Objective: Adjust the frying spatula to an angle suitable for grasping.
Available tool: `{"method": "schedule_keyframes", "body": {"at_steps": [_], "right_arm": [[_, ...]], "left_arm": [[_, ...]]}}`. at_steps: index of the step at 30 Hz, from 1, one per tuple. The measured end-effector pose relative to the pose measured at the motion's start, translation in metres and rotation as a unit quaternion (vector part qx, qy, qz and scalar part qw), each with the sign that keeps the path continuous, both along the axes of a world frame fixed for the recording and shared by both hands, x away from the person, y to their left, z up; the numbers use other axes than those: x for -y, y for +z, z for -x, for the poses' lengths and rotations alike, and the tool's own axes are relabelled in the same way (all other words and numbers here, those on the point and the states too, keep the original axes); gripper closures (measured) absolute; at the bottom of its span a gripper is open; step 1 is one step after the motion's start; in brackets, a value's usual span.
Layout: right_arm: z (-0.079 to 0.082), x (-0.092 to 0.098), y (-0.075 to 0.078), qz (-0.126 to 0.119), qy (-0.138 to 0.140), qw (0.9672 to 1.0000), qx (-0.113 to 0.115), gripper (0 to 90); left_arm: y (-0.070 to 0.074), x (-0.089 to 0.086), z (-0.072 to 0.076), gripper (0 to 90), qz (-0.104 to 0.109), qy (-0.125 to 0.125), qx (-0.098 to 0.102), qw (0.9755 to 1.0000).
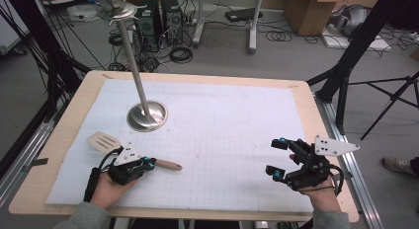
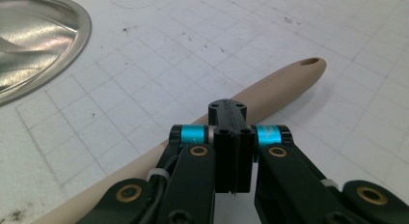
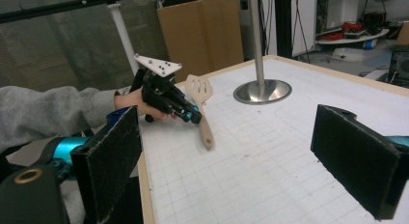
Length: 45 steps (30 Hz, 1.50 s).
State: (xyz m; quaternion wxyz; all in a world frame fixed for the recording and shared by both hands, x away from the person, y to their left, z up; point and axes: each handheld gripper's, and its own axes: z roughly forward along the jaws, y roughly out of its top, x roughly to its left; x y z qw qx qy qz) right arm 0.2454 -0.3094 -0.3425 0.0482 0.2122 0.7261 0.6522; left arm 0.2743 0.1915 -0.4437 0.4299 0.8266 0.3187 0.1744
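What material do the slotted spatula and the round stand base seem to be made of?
The slotted spatula looks like pale, matte wood, or perhaps a beige plastic: its tan colour is even, with no shine. The round stand base looks like polished metal, since it reflects light like a mirror.

free: mat centre and right | obstacle: metal stand (image 1: 146,115) far-left, spatula (image 1: 106,141) near-left

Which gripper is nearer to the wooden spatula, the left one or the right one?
Left. The left gripper is shut on the handle of the wooden spatula. The right gripper is open, far across the table from it.
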Motion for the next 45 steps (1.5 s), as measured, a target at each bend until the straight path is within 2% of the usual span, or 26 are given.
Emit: {"method": "schedule_keyframes", "body": {"at_steps": [4, 5, 13, 19, 32, 34, 42, 45], "right_arm": [[0.0, 0.0, 0.0, -0.001, -0.001, 1.0, 0.001, 9.8], [0.001, 0.0, 0.0, -0.002, 0.001, 1.0, -0.005, 9.7], [0.001, 0.003, 0.0, -0.002, -0.001, 1.0, -0.004, 9.8], [0.002, 0.005, -0.001, -0.003, -0.004, 1.0, -0.004, 9.7], [0.003, 0.004, -0.001, -0.003, -0.002, 1.0, -0.003, 9.8], [0.003, 0.004, -0.001, -0.003, -0.002, 1.0, -0.002, 9.8], [0.004, 0.005, -0.001, -0.005, -0.003, 1.0, -0.006, 9.8], [0.003, 0.005, -0.001, -0.004, -0.002, 1.0, -0.004, 9.8]], "left_arm": [[0.001, 0.005, -0.009, 89.9, -0.006, 0.006, 0.0, 1.0], [0.001, 0.007, -0.012, 89.9, -0.007, 0.01, 0.0, 0.9999], [0.0, 0.014, -0.028, 89.8, -0.004, 0.027, 0.004, 0.9996], [0.0, 0.018, -0.037, 89.8, -0.009, 0.036, 0.01, 0.9992], [-0.004, 0.022, -0.049, 89.9, 0.005, 0.069, 0.02, 0.9974], [-0.002, 0.024, -0.054, 89.9, -0.011, 0.072, 0.017, 0.9972], [-0.004, 0.024, -0.059, 89.8, -0.004, 0.08, 0.02, 0.9966], [-0.005, 0.027, -0.059, 89.8, -0.023, 0.082, 0.016, 0.9962]]}}
